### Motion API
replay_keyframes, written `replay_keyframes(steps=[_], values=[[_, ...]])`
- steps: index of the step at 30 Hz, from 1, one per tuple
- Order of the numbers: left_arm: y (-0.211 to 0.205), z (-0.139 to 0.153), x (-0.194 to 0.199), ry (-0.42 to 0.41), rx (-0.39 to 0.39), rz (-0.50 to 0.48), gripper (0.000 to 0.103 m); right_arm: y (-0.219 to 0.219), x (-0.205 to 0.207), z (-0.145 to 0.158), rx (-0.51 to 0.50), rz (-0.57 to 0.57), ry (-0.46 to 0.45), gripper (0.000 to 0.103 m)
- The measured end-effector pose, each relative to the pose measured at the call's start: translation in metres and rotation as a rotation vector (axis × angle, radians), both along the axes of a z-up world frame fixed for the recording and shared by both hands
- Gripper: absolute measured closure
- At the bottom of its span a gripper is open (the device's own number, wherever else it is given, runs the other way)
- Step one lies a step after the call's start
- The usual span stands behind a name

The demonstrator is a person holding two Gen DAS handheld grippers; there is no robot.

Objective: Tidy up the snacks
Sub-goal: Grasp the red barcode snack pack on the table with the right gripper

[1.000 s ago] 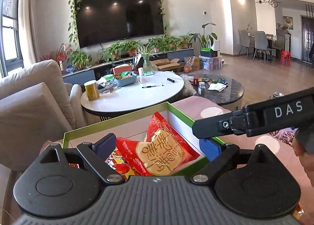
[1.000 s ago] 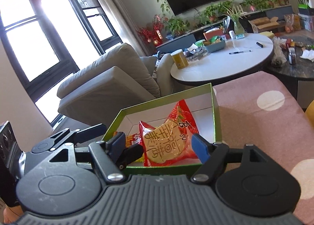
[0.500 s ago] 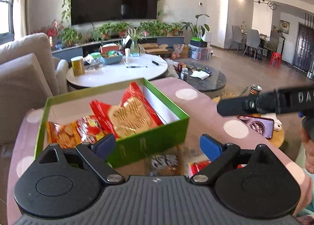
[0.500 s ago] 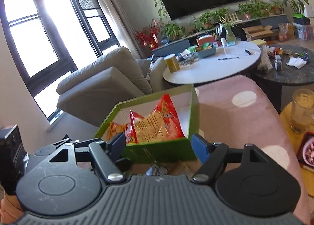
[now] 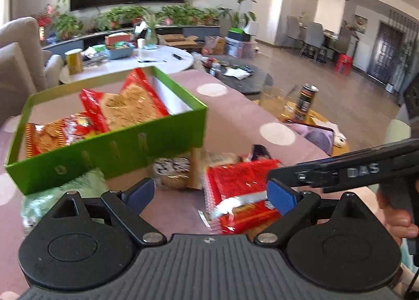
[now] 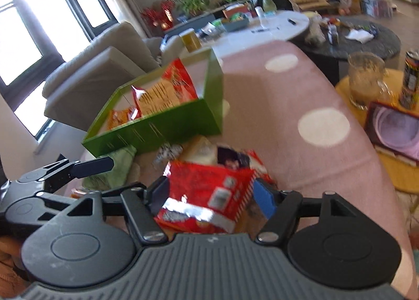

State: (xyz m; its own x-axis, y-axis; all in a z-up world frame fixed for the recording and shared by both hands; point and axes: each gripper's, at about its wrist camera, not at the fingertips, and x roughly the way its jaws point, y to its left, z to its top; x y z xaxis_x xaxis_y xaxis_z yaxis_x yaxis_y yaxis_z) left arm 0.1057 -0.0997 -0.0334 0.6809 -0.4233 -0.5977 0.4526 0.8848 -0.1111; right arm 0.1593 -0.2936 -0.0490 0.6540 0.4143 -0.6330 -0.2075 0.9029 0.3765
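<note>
1. Position. I hold both grippers above a pink, white-spotted surface; whether it is a cushion or a covered tabletop I cannot tell. A green box (image 5: 112, 153) stands at its far left, and the loose snacks lie just in front of the box.

2. Left gripper (image 5: 209, 192). My fingers stand wide apart with nothing between the pads. They frame bare pink cloth and the left edge of the red snack packet (image 5: 241, 190).

3. Right gripper (image 6: 209, 195). The fingers are apart here too. The red snack packet (image 6: 209, 195) lies between them, but I see no pad pressing on it, so I judge it not gripped.

4. Box contents. Two or three red and orange cracker bags (image 5: 125, 106) already lie in the box, one leaning on the far wall.

5. Other loose items. A clear-wrapped pale snack (image 5: 172, 171) and a green packet (image 6: 112, 166) lie against the box's front wall; blur hides their detail.

6. Handling, judged. The red packet looks like light, crinkly foil: slippery, easily crushed, contents probably brittle. It will sag if taken by one corner.

7. Hold, judged. I would close across the short width near the sealed silver end, where the film is doubled and flat, with light pressure only.

8. Risk, judged. The neighbouring packets touch it and may drag along.
</note>
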Motion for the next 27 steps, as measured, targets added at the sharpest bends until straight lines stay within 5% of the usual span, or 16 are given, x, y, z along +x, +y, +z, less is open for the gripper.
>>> replay_keyframes(steps=[9, 16, 27], values=[[-0.018, -0.012, 0.000, 0.031, 0.021, -0.070, 0.018, 0.001, -0.002, -0.006, 0.011, -0.003, 0.021, 0.010], [-0.020, -0.015, 0.000, 0.071, -0.034, -0.124, 0.034, 0.004, -0.003, -0.007, 0.022, 0.011, 0.018, 0.010], [-0.011, 0.018, -0.019, -0.048, -0.048, -0.116, 0.034, 0.018, -0.012, 0.018, 0.028, 0.044, -0.060, 0.010]])
